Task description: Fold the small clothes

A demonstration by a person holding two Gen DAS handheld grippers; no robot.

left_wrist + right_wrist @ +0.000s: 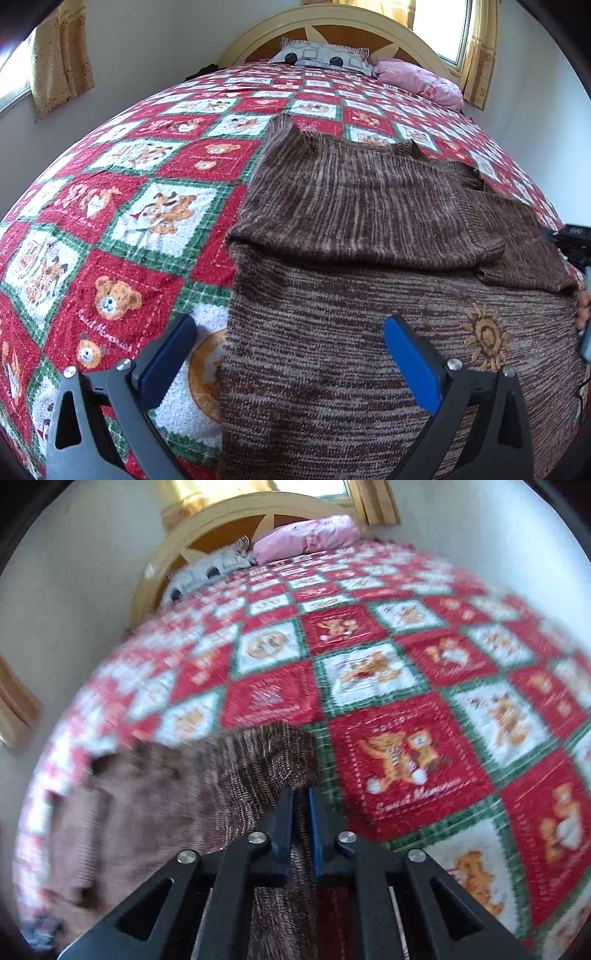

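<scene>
1. No containers in view; a bed with a red, white and green teddy-bear quilt (pixel 122 221) carries a brown knit sweater (pixel 369 325), a grey patterned pillow (pixel 325 57) and a pink pillow (pixel 421 79) at the headboard (pixel 332 22).
2. Sweater lies flat on the quilt, 1 part folded over its body; sunflower motif (pixel 485 338) faces up.
3. Left gripper (pixel 291 350) jaws wide apart, hovering over the sweater's left edge: 1 blue pad over quilt, 1 over knit.
4. Right gripper (pixel 302 812) jaws pressed together, clamped on a strip of the sweater (pixel 258 771).
5. Right wrist view is motion-blurred at left; sweater detail there unclear. Sweater's near edge is cut off in the left view.
</scene>
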